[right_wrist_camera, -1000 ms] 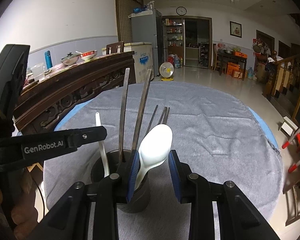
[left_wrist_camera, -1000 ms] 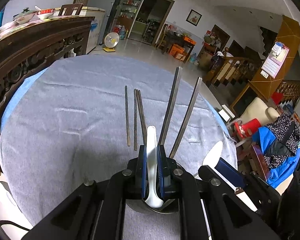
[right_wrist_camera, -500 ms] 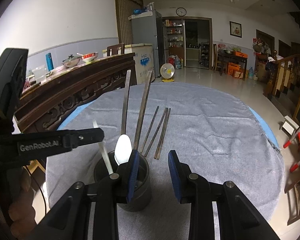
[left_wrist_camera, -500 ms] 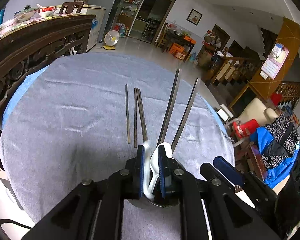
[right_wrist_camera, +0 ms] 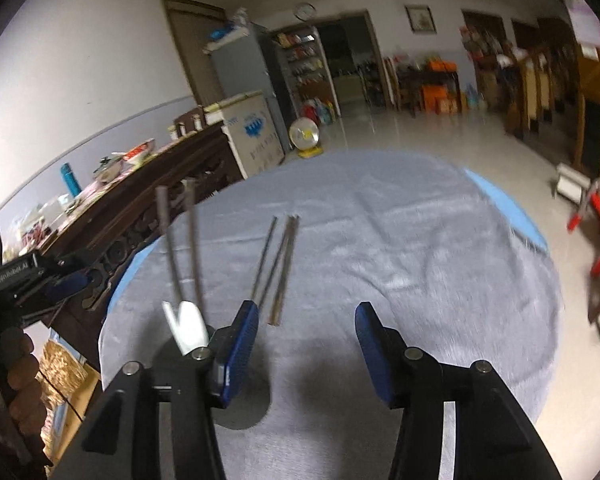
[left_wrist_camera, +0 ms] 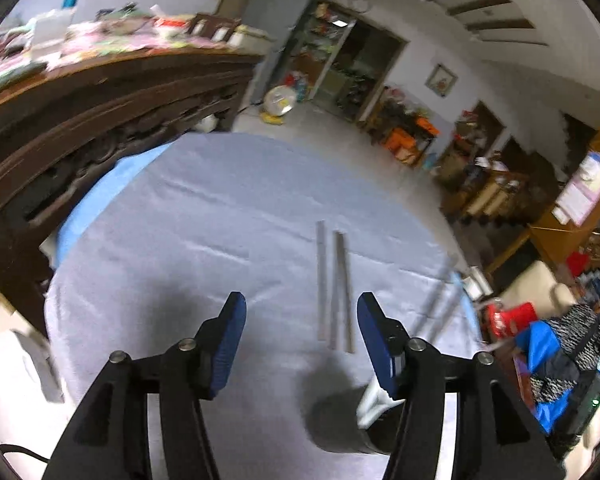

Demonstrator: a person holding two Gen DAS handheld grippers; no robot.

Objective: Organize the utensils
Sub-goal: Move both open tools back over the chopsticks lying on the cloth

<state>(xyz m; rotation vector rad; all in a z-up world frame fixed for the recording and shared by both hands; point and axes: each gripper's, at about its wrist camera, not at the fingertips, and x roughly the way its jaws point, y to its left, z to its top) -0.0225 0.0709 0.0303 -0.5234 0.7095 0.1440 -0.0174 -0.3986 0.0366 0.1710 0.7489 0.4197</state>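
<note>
Three chopsticks (right_wrist_camera: 278, 270) lay loose near the middle of the grey-covered worktop (right_wrist_camera: 420, 248), long axes running away from both grippers. The right gripper (right_wrist_camera: 306, 332) looked nearer, its jaws spread wide and empty. The left gripper (left_wrist_camera: 300, 338) gaped empty too. The holder (right_wrist_camera: 220, 380), already carrying white spoons (right_wrist_camera: 190, 326), stood at the near edge.

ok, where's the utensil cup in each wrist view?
Left wrist: cup at lower right, partly behind the gripper's right finger.
Right wrist: cup at lower left, behind the left finger, two white spoons sticking out.
Shared landmark: the chopsticks lying on the cloth.
</note>
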